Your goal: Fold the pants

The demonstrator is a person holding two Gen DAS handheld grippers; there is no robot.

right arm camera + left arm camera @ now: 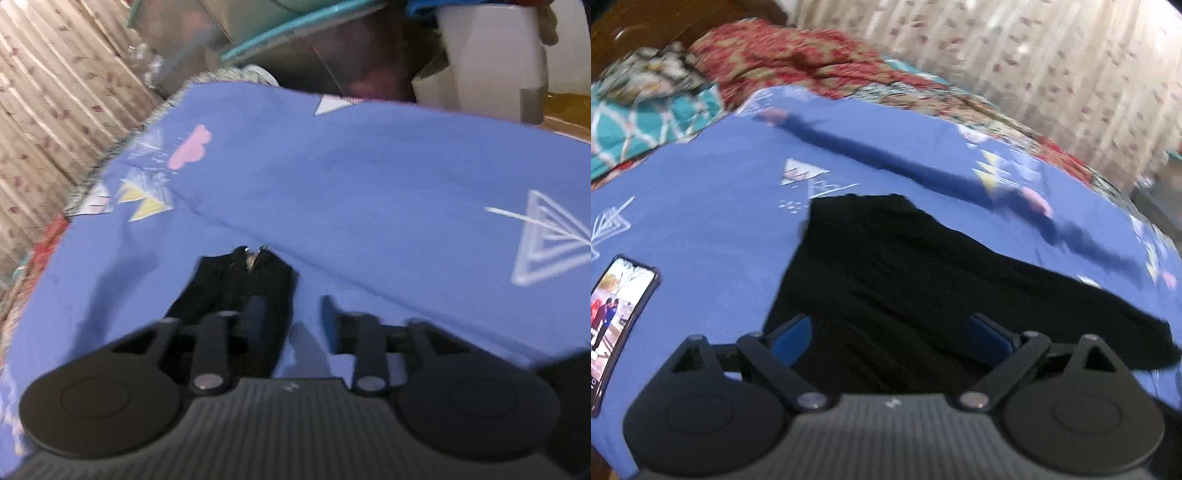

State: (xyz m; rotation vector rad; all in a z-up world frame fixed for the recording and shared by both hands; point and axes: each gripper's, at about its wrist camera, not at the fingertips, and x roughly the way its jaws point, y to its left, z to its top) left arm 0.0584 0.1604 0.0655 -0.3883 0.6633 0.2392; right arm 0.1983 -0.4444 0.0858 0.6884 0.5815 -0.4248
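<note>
Black pants [886, 266] lie spread on a blue bedsheet [701, 221] printed with triangles. My left gripper [890, 326] hovers just above their near part, open wide, with the cloth below the fingers and nothing pinched. In the right wrist view a narrow end of the pants [236, 288] lies on the sheet [369, 184]. My right gripper [293, 310] is partly open above that end. Its left finger is over the black cloth, its right finger is over bare sheet, and the pads press on nothing.
A phone [620, 325] with a lit screen lies on the sheet at the left. A crumpled red patterned blanket [783, 55] and a teal cloth [646, 122] lie beyond. A floral curtain [1034, 55] hangs behind the bed. A white container [491, 55] stands past the bed's far edge.
</note>
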